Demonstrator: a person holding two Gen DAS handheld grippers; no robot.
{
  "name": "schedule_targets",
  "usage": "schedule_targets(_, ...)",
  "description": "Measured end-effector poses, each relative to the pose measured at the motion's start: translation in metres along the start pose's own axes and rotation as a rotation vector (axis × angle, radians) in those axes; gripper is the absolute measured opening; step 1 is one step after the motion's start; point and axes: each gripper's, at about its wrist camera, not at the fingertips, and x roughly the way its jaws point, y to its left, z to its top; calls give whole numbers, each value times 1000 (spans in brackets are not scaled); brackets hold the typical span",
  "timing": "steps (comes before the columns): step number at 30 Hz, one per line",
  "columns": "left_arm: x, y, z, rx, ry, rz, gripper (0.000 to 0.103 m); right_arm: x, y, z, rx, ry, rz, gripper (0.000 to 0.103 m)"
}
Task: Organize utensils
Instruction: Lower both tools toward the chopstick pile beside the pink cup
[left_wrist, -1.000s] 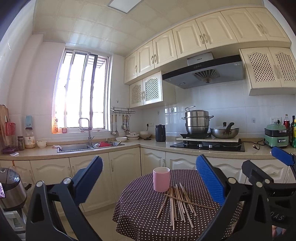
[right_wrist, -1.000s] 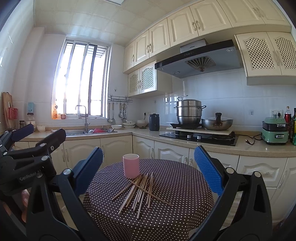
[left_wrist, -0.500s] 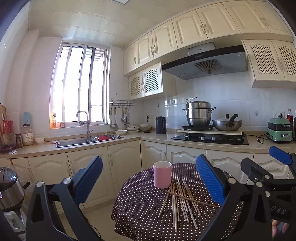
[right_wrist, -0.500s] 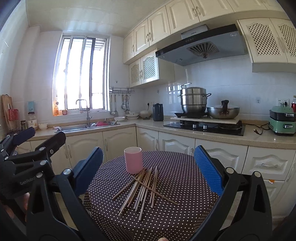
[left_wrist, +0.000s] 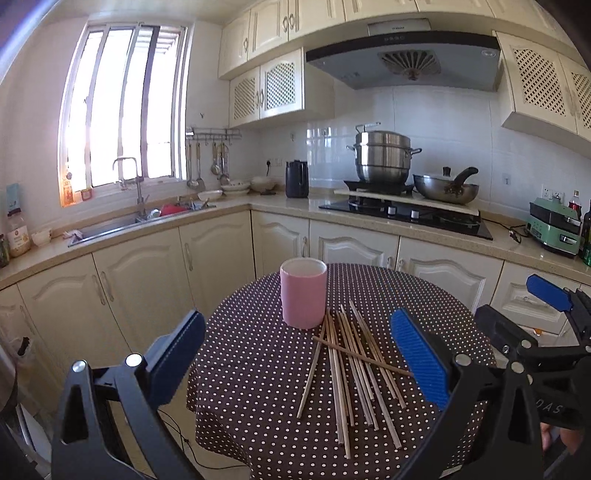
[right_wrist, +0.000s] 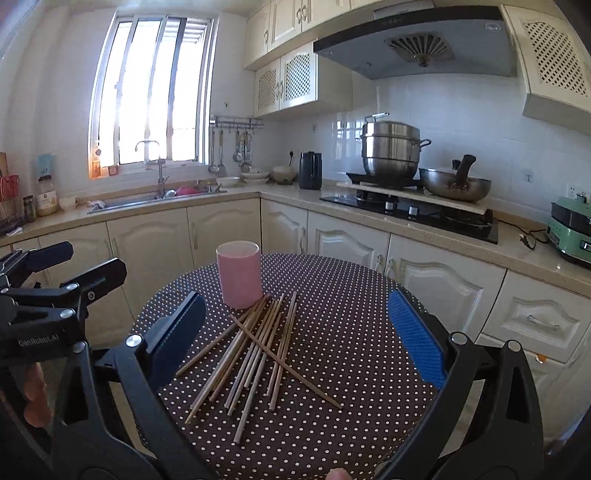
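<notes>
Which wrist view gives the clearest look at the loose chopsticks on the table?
The right wrist view: the chopsticks lie spread out and centred between its open blue pads, every stick unobstructed. In the left wrist view the chopsticks sit off to the right, and one blue pad covers the crossing stick's end.

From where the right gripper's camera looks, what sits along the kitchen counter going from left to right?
Bottle → sink faucet → hanging ladles → black kettle → steel steamer pot → wok → green cooker.
</notes>
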Motion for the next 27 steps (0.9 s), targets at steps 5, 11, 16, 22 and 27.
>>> schedule_targets(5,65,7,-17,44,194,-38,96,50,-10,-10,-60,133,14,97)
schedule_targets(11,121,6,-43,84,366,-36,78,115,-16,-29,-151,339,95,76)
schedule_targets(16,145,7,-58,82,422,-46,76,159,-2,-44,-195,474,234,53)
schedule_targets(22,165,14,-65,77,472,-64,72,186,19,-57,-309,575,286,33)
schedule_targets(27,180,15,-66,88,509,-89,70,199,21,-60,-346,643,311,24)
